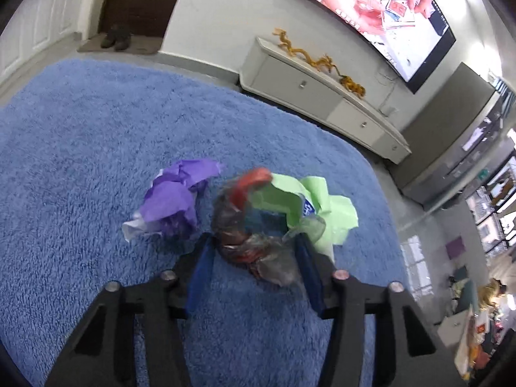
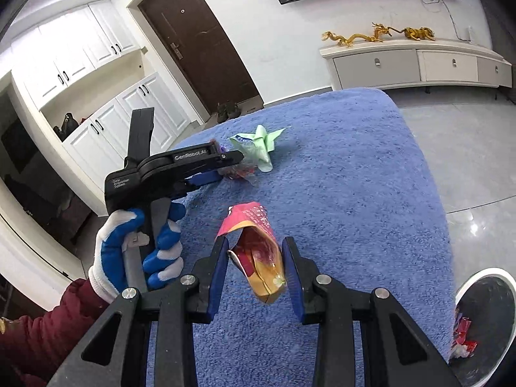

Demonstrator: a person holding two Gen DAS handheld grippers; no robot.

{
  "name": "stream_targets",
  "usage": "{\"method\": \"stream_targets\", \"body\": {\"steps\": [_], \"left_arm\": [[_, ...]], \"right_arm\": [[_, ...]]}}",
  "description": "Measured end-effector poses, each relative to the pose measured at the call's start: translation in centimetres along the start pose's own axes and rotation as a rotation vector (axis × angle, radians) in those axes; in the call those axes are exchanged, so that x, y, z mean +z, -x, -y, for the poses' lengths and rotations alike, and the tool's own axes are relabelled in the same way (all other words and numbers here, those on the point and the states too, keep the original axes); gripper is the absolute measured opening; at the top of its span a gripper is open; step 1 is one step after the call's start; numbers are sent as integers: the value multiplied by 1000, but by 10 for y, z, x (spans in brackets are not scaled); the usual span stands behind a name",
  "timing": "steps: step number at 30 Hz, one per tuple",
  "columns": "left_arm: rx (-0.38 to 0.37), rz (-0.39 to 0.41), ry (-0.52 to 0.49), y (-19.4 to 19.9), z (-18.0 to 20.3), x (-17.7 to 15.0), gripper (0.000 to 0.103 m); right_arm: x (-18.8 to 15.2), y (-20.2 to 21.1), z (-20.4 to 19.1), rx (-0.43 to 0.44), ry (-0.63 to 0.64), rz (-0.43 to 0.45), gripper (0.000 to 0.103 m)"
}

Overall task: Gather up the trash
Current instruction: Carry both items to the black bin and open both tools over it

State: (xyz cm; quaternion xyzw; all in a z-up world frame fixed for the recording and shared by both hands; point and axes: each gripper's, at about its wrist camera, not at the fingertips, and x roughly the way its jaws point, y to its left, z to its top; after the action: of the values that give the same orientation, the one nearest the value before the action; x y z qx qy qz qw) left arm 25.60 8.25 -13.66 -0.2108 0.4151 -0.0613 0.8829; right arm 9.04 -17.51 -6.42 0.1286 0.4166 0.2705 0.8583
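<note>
Your left gripper [image 1: 254, 251] pinches a crumpled clear plastic wrapper [image 1: 254, 225] on the blue shaggy rug [image 1: 80, 148]; your right gripper [image 2: 256, 277] clamps a red-and-yellow snack packet [image 2: 261, 258] above that rug.

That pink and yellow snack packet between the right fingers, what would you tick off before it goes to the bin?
1. Grip on the snack packet: the right gripper has its blue fingers on both sides of it, packet lifted off the blue rug. Ok.
2. Bin in sight: at the lower right edge, red scraps already inside. Ok.
3. Way to the bin: only bare rug shows between. Ok.
4. Left gripper: around a crumpled clear wrapper; whether it is pinched firmly, cannot tell.
5. Trash remaining: green paper and purple paper lie on the rug. Not ok.
</note>
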Motion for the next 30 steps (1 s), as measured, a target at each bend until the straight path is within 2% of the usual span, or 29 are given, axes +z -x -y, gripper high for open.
{"method": "stream_targets", "body": {"steps": [1, 5, 10, 15, 20, 24, 30], "left_arm": [[-2, -14, -9, -2, 2, -3, 21], [-18, -4, -30, 5, 3, -15, 17], [-70, -7, -43, 33, 5, -33, 16], [-157, -17, -128, 65, 39, -48, 16], [-296, -72, -272, 77, 114, -69, 16], [-408, -167, -381, 62, 189, -96, 16], [-447, -294, -535, 22, 283, -142, 17]], "right_arm": [[-1, 2, 1, -1, -2, 3, 32], [-2, 9, 7, -4, -14, 19, 32], [-6, 24, 12, -4, -30, 49, 32], [-11, 55, 30, -36, -69, 106, 32], [-23, 99, 72, -153, -167, 182, 32], [-43, 134, 123, -263, -287, 216, 32], [-80, 161, 200, -431, -443, 172, 32]]}}
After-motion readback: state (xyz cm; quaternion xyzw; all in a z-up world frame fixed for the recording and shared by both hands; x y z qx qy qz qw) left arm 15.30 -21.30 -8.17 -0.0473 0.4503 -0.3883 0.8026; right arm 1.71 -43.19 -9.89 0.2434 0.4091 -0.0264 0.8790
